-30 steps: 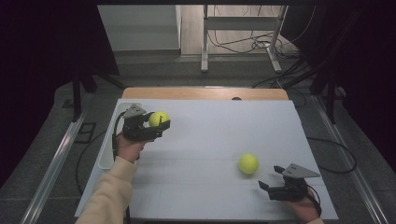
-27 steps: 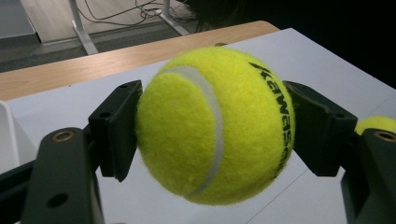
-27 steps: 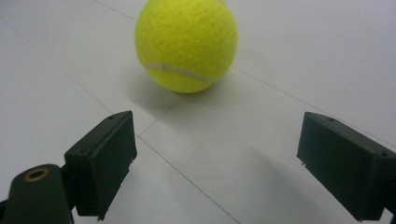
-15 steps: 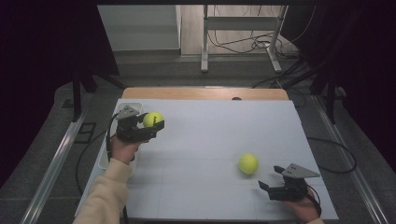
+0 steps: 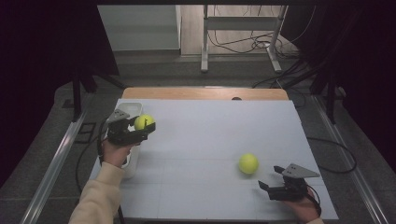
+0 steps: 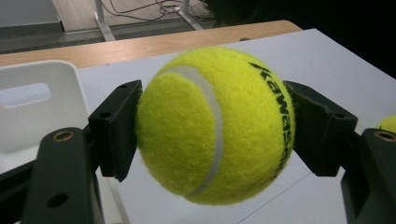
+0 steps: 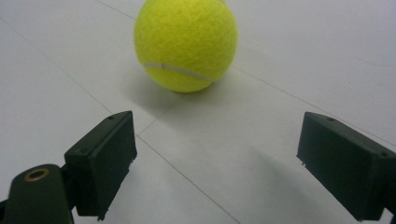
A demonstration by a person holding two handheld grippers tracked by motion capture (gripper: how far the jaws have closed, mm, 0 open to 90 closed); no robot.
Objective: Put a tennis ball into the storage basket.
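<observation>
Since the earlier frames, the left tool has carried its tennis ball leftward across the counter, so it now hangs by the white bin at the counter's left edge; the right tool and the second tennis ball have kept their places. At the left, the tool is clamped on its ball, a black pad pressed into the felt on either side, and the ball rides clear of the white surface. In the left gripper view the ball bears black lettering that reads "Kawase", running on out of sight round the curve, beside a white seam; the bin with its handle slot sits behind and to the side. Toward the right, the second ball rests on the counter just in front of the right tool, whose jaws stand wide apart with nothing between them. In the right gripper view that ball shows only a seam, no writing, and thin grid lines cross the counter beneath it.
</observation>
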